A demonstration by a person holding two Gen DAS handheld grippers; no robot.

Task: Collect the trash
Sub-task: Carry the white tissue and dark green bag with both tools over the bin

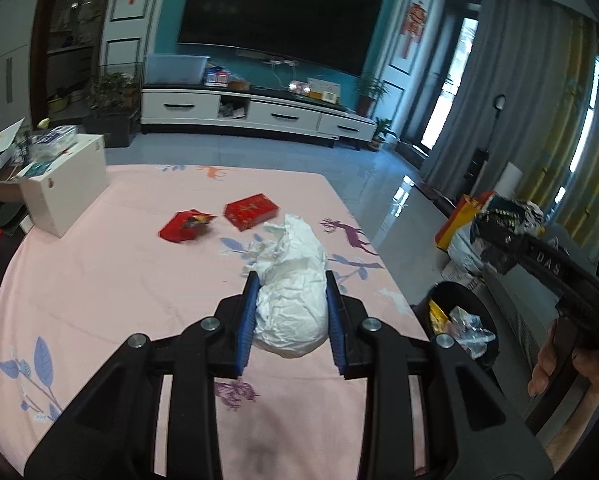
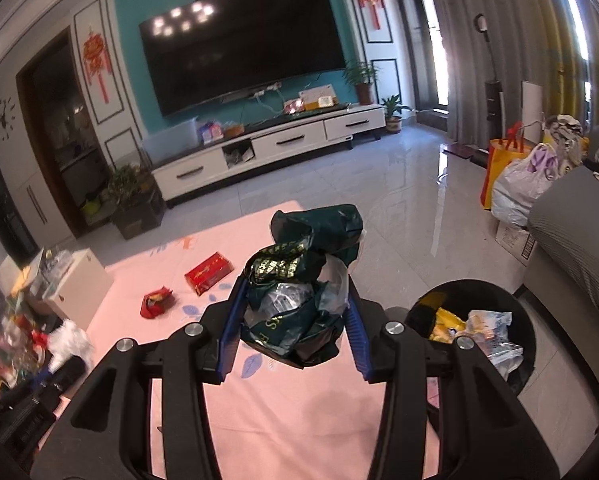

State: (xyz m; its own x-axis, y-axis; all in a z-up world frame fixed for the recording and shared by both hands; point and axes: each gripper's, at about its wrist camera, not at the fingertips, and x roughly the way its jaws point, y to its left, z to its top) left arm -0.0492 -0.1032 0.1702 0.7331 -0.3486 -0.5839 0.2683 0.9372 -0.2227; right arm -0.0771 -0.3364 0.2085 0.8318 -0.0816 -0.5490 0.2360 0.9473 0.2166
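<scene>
My left gripper point(image 1: 290, 280) is shut on a crumpled white paper wad point(image 1: 293, 288) just above the pink tablecloth point(image 1: 119, 280). My right gripper point(image 2: 295, 292) is shut on a crumpled dark green plastic bag point(image 2: 299, 276) and holds it above the table's right edge; it also shows in the left wrist view point(image 1: 495, 220), out past the table. A black trash bin point(image 2: 479, 292) with wrappers inside stands on the floor right of the table, also seen in the left wrist view point(image 1: 459, 300). A red box point(image 1: 251, 210) and a torn red packet point(image 1: 185, 225) lie further back on the cloth.
A white box point(image 1: 65, 184) stands at the table's left edge with clutter beside it. A TV cabinet point(image 1: 255, 114) lines the far wall. Full bags point(image 2: 519, 184) and a grey sofa point(image 2: 571, 232) stand on the right. Tiled floor lies between.
</scene>
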